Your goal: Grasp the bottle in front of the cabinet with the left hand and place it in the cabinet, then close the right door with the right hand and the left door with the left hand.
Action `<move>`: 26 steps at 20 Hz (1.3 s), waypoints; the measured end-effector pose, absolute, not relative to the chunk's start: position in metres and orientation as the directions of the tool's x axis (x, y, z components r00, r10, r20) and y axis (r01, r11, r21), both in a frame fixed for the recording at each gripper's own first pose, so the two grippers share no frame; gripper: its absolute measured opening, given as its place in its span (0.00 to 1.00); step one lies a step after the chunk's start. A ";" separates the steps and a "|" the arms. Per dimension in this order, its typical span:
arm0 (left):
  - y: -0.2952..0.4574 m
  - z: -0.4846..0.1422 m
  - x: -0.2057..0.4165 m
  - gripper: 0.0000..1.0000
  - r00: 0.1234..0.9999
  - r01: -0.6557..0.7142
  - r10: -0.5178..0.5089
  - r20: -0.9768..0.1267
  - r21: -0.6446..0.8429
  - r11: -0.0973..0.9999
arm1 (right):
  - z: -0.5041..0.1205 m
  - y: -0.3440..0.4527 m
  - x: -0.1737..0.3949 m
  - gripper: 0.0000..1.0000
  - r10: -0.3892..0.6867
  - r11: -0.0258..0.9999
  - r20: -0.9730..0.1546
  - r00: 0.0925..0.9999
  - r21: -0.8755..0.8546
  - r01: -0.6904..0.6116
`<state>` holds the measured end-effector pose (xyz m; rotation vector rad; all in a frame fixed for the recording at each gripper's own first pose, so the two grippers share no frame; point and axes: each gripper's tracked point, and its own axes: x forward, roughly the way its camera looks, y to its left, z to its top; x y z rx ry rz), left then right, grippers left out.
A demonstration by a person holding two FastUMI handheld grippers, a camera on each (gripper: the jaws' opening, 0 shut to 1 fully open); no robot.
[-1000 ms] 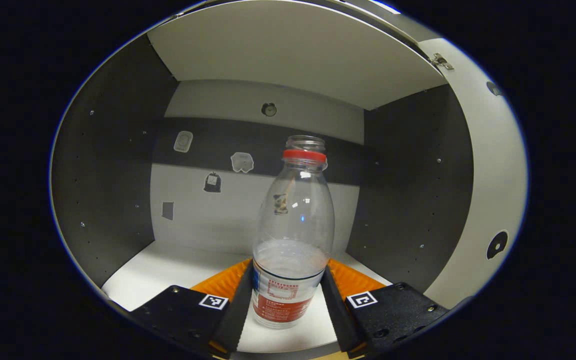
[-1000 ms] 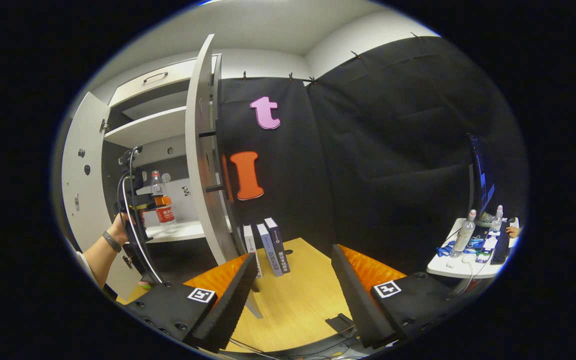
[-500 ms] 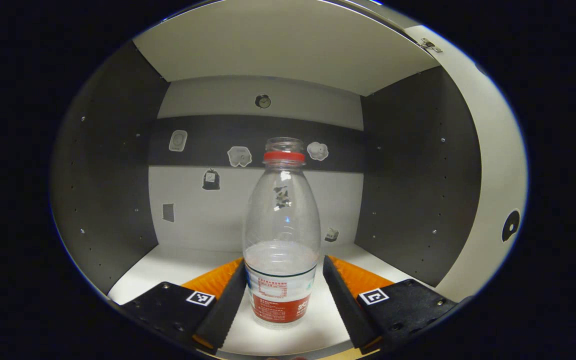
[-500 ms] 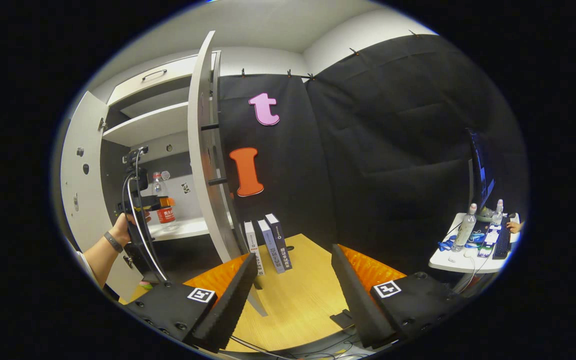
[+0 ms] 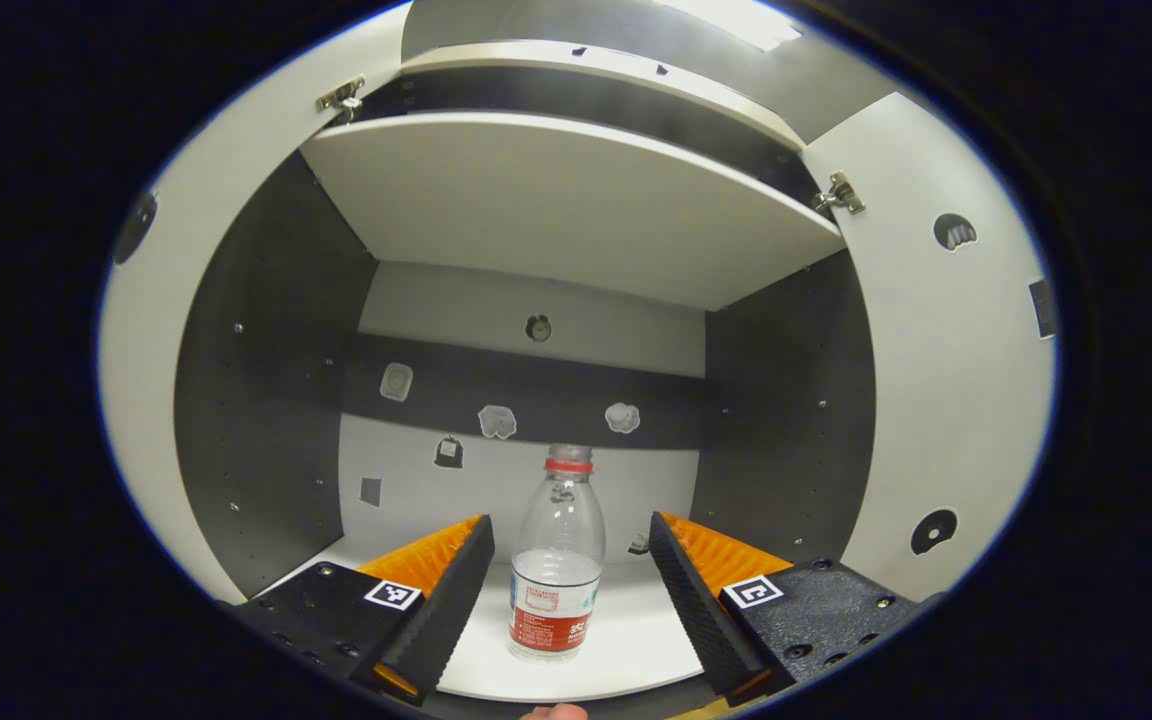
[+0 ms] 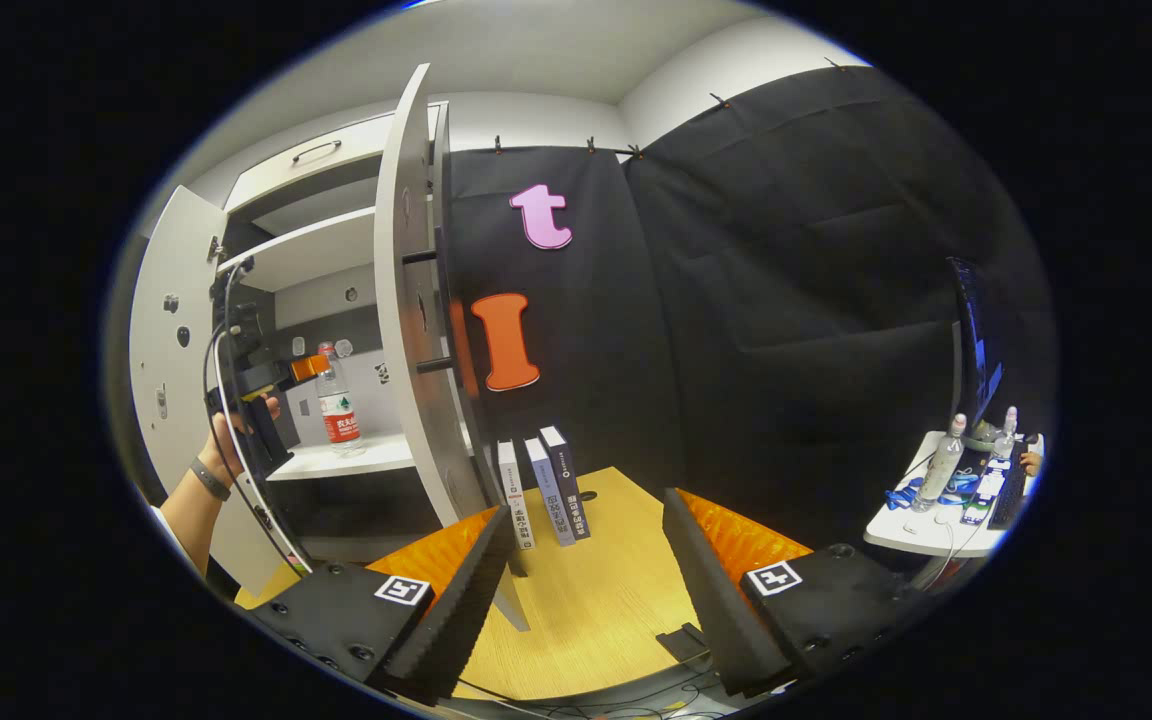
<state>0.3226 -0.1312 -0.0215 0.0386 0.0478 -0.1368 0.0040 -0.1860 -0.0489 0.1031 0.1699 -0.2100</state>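
Placement is complete: the water bottle [image 5: 558,560] stands upright on the cabinet shelf [image 5: 636,650], lower centre. The left gripper [image 5: 568,590] is spread wide, holding nothing. The right gripper [image 6: 586,590] gapes empty. Right door [image 6: 416,300] and left door [image 6: 161,350] are both open (closing remains).

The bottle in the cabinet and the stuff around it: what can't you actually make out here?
- Bottle: label print too small in the left gripper view; tiny in the right gripper view.
- Stickers on the cabinet's back wall: too small to identify.
- Shelf: front edge cut off by the left gripper.
- Books: spine text too small, right gripper view.
- Side table: clutter at the edge, distorted and tiny.
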 end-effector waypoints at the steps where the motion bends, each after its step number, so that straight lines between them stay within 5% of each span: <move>1: -0.131 -0.011 0.308 0.92 0.991 0.128 -0.126 -0.037 0.046 0.991 | -0.048 -0.184 0.007 0.99 -0.177 0.977 -0.177 0.968 0.085 0.194; 7: -0.135 0.021 0.216 0.92 0.996 0.085 -0.086 0.009 0.056 0.995 | -0.038 -0.172 0.011 0.99 -0.010 0.993 -0.148 0.989 0.114 0.027; 15: -0.096 -0.025 0.080 0.94 0.993 -0.120 0.120 -0.008 0.033 0.992 | -0.048 -0.161 0.024 0.99 0.196 0.974 -0.155 0.968 0.149 -0.173; 20: -0.066 -0.050 0.029 0.94 0.976 -0.218 0.219 -0.002 0.106 0.970 | -0.071 -0.165 0.042 0.99 0.183 0.979 -0.202 0.962 0.130 -0.159; 26: -0.055 -0.067 0.033 0.95 0.984 -0.163 0.166 -0.071 0.050 0.985 | -0.047 -0.161 0.065 1.00 0.093 0.991 -0.148 0.985 0.107 -0.078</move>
